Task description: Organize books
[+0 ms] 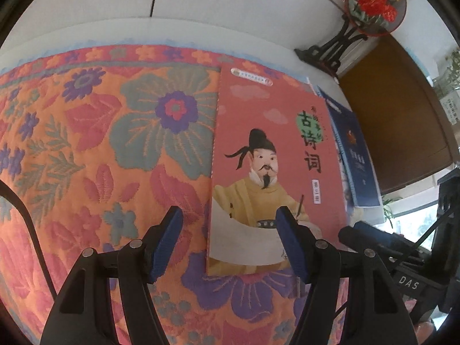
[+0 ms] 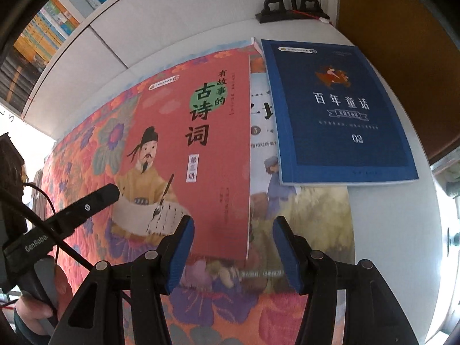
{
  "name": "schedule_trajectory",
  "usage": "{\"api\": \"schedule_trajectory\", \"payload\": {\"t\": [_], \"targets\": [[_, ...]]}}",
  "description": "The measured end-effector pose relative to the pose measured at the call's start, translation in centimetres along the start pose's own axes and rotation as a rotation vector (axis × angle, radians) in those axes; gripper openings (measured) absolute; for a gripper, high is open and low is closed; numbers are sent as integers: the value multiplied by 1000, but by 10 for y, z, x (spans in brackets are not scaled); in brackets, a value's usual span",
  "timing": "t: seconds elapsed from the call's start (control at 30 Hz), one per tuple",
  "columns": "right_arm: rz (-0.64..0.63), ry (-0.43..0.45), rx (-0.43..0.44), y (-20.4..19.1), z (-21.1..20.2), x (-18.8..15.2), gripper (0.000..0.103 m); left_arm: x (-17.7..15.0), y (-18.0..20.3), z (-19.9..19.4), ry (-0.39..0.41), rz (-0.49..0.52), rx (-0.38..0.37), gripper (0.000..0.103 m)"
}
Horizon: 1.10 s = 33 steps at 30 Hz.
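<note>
A pink poetry book (image 1: 267,155) with a robed scholar on its cover lies on the floral cloth; it also shows in the right wrist view (image 2: 201,149). Its right part overlaps a pale illustrated book (image 2: 302,210). A dark blue book (image 2: 339,112) lies on that one's far right; it shows in the left wrist view (image 1: 353,149) too. My left gripper (image 1: 227,241) is open, over the pink book's near left corner. My right gripper (image 2: 233,247) is open, astride the pink book's near right edge. The left gripper's finger (image 2: 95,198) shows at the pink book's left.
A floral orange cloth (image 1: 100,143) covers most of the white table (image 2: 388,230). A black carved stand (image 1: 333,49) with a round red-flower fan (image 1: 373,3) stands at the back. Shelves of books (image 2: 51,20) sit far left. A brown panel (image 1: 402,115) is to the right.
</note>
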State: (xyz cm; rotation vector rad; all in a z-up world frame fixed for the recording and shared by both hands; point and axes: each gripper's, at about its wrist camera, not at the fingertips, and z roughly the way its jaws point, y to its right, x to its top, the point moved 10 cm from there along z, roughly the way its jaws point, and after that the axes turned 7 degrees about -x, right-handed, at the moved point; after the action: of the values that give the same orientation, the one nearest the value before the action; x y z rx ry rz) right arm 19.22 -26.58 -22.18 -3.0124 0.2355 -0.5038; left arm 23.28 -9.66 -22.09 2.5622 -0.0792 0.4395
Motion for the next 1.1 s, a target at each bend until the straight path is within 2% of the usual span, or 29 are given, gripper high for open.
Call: {"api": "schedule_trajectory", "payload": {"t": [0.17, 0.23, 0.3, 0.33, 0.43, 0.47, 0.53, 0.6, 0.7, 0.8, 0.87, 0.93, 1.0, 1.03, 1.1], "targets": [[-60, 16, -40, -1, 9, 10, 58, 2, 1, 5, 6, 17, 13, 64], [-58, 23, -27, -1, 10, 12, 62, 2, 3, 6, 4, 23, 12, 66], [-54, 21, -11, -2, 11, 14, 71, 2, 5, 7, 0, 30, 12, 66], [-54, 22, -6, -2, 12, 15, 71, 2, 5, 8, -3, 32, 11, 66], [-46, 19, -2, 1, 11, 17, 71, 0, 9, 8, -19, 26, -17, 72], [-43, 23, -3, 2, 11, 17, 71, -1, 12, 9, -29, 18, -45, 78], [-48, 31, -7, 3, 12, 16, 73, 0, 17, 13, -34, 15, -70, 79], [-75, 43, -11, -1, 13, 16, 78, -1, 20, 16, -32, 52, -44, 79], [-107, 75, 20, -11, 12, 16, 78, -2, 26, 20, -27, 110, -35, 79], [-116, 85, 71, -18, 11, 13, 67, -5, 29, 17, -35, 87, -109, 79], [-117, 89, 80, -20, 9, 9, 67, -8, 29, 13, -28, 64, -134, 79], [-135, 99, 64, -21, 8, 5, 66, -14, 30, 7, -20, 42, -163, 74], [-151, 99, 46, -19, 6, -1, 66, -24, 37, -7, -3, 22, -224, 70], [-159, 97, 50, -17, 5, -3, 67, -28, 41, -15, 9, 12, -265, 69], [-174, 90, 68, -10, 1, -13, 66, -40, 54, -38, 20, -45, -418, 61]]}}
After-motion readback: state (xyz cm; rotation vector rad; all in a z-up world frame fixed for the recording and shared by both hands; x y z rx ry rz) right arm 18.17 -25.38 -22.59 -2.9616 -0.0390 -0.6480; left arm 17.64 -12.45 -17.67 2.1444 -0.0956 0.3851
